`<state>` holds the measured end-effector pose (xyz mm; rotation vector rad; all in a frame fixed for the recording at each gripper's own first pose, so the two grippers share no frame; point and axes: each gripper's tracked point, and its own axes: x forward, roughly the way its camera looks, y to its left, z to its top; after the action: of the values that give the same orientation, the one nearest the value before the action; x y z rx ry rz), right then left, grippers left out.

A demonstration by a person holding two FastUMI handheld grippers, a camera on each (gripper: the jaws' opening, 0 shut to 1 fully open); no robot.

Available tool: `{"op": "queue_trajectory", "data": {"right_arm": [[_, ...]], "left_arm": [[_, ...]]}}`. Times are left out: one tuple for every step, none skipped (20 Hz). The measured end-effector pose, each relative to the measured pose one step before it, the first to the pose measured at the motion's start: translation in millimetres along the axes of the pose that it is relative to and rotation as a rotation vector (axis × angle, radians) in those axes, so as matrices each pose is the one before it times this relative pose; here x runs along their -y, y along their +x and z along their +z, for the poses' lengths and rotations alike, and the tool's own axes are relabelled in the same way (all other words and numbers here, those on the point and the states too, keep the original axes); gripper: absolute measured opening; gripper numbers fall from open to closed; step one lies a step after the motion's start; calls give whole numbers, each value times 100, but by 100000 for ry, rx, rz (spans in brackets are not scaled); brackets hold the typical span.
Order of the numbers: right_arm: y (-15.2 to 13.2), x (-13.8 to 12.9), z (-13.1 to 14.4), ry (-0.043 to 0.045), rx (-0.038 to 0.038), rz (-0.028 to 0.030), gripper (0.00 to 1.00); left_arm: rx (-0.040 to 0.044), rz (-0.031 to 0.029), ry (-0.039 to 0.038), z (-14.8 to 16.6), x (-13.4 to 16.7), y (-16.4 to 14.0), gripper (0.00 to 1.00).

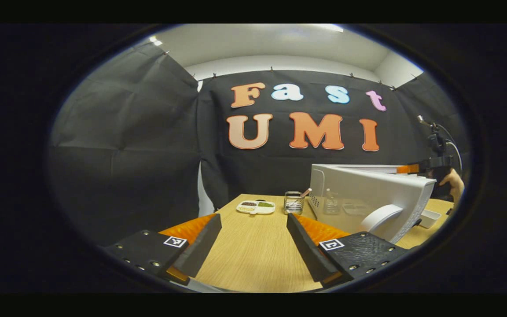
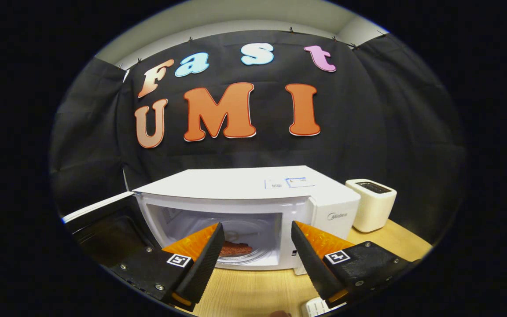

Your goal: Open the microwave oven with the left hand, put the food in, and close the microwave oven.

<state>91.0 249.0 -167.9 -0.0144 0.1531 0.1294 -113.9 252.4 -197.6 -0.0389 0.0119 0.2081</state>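
Observation:
The white microwave [image 2: 244,185] stands on the wooden table with its door [image 2: 104,224] swung wide to the left. A reddish-brown piece of food [image 2: 236,249] lies on the glass turntable inside. My right gripper [image 2: 258,235] hangs open just in front of the cavity, holding nothing. In the left gripper view the door's outer face [image 1: 368,191] and its curved handle [image 1: 382,216] stand to the right. My left gripper [image 1: 253,220] is open over bare table, left of the door and apart from it. A hand [image 1: 454,185] holds the other gripper beyond the microwave.
A white toaster [image 2: 371,204] stands right of the microwave. At the table's far side sit a divided white plate [image 1: 255,207] and a metal holder [image 1: 294,202]. A small white tray [image 1: 429,218] lies past the door. A white object [image 2: 317,307] is at the near edge.

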Motion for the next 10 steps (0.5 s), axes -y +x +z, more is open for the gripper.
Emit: {"op": "queue_trajectory", "data": {"right_arm": [[-1012,876,1395,-798,2137,-57,95],[-1054,888,1095,-608,1325,-92,95],[-980,790,985,-84,693,303,94],[-727,820,898,269,273,603,94],[-877,682,890,665,576,251,94],[-666,754,748,496,933,32,94],[-515,803,762,226,1158,-648,94],[-480,803,493,-464,1185,-704,94],[-365,739,437,-337,783,-767,95],[-377,503,109,11,487,-66,95]], "left_arm": [[151,-205,-93,-17,256,46,93],[-199,83,98,-224,132,159,93],[-596,-269,-107,-185,336,46,93],[-445,-519,-456,-235,394,141,93],[-375,-773,-686,-39,515,115,92],[-767,-826,-437,-303,550,169,93],[-809,1033,568,-160,159,-127,93],[-831,-554,411,-216,357,98,92],[84,-1273,-594,59,853,-113,92],[-564,-1731,-783,-118,712,-160,92]]}}
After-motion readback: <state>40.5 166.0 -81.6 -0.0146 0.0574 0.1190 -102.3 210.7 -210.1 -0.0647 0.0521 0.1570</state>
